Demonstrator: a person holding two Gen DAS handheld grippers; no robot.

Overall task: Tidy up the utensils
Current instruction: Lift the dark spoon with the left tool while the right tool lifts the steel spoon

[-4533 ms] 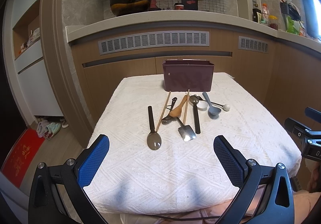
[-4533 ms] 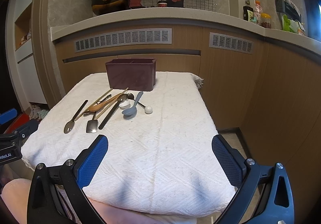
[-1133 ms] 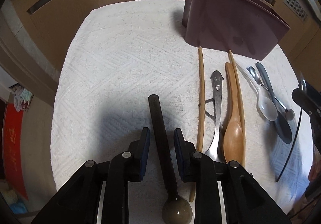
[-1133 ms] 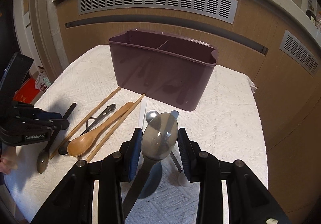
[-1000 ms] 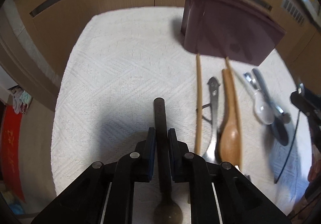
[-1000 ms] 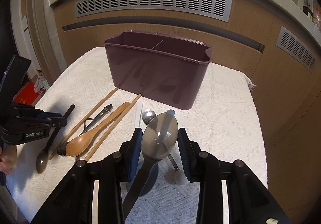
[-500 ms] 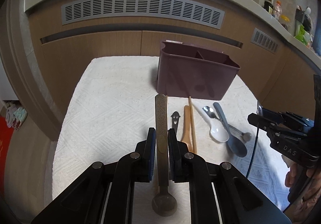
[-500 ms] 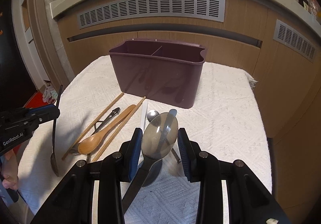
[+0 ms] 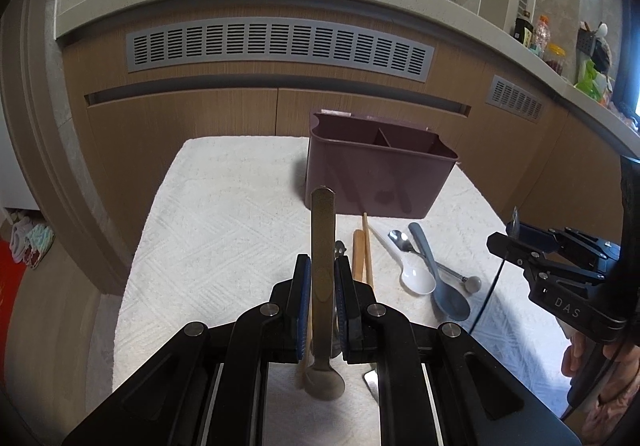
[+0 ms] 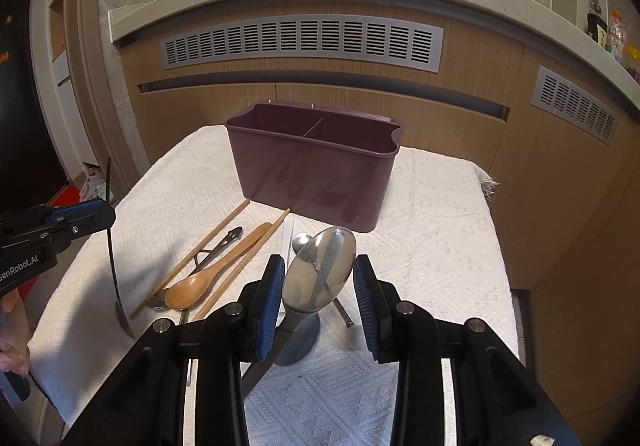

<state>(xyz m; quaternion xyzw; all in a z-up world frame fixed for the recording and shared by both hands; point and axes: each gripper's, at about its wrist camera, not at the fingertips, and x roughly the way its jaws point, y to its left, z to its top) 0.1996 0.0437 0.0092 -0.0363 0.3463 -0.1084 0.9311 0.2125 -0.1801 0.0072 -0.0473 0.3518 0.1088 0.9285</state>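
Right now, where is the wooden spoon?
In the right wrist view the wooden spoon lies on the white cloth left of centre, between the two chopsticks, in front of the purple caddy.

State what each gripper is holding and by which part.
Left gripper: a dark-handled spoon, clamped on its handle, bowl hanging down. Right gripper: a steel spoon, gripped across its bowl.

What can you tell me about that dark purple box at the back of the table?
The box is a glossy dark purple tub, probably plastic, rectangular with rounded corners and a lipped rim notched at both ends. A divider splits it into two compartments, and nothing shows above the rim. It stands upright on the white cloth, with the utensils lying in front of it. Neither gripper touches it.
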